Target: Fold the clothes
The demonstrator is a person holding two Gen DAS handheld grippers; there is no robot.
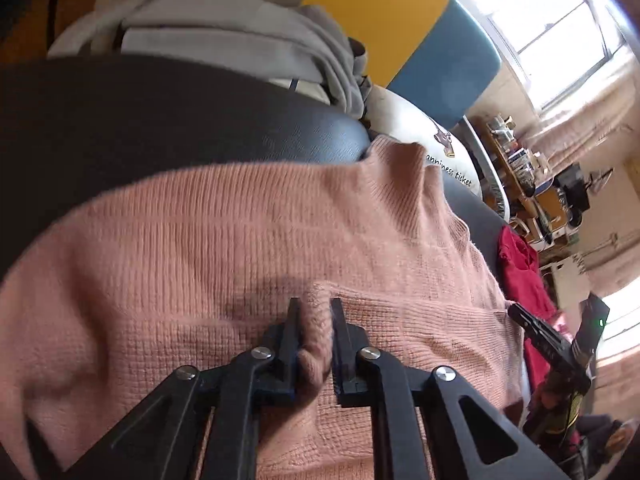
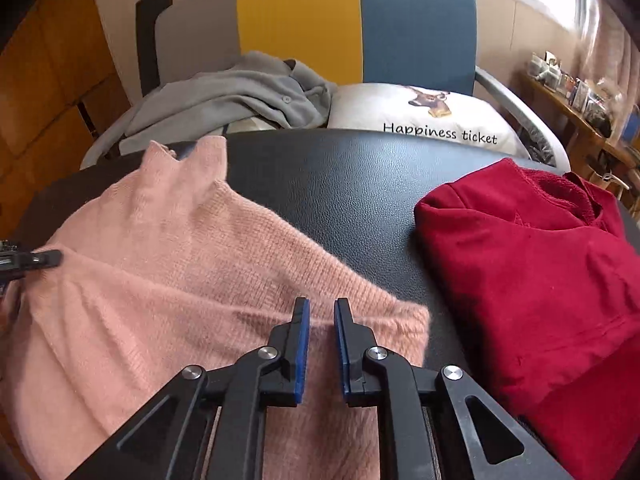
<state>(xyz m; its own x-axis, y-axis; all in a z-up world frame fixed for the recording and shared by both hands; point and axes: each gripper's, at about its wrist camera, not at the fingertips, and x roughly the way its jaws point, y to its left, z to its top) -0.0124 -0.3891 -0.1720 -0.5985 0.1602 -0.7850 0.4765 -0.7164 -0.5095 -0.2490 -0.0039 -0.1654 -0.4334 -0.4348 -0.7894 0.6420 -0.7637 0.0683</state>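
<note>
A pink knit sweater (image 2: 168,264) lies on the black table (image 2: 344,184), collar toward the far edge; it also fills the left wrist view (image 1: 224,240). My left gripper (image 1: 316,304) is shut on a bunched fold of the pink sweater, fabric pinched between its fingers. Its tip shows at the left edge of the right wrist view (image 2: 44,259). My right gripper (image 2: 322,304) hovers over the sweater's near right part, jaws slightly apart with nothing between them. It shows at the right of the left wrist view (image 1: 532,326).
A folded red garment (image 2: 532,280) lies on the table's right side, and shows in the left wrist view (image 1: 520,268). Behind the table stands a grey, yellow and blue chair (image 2: 360,24) with grey clothes (image 2: 240,92) and a white "Happiness ticket" pillow (image 2: 420,116).
</note>
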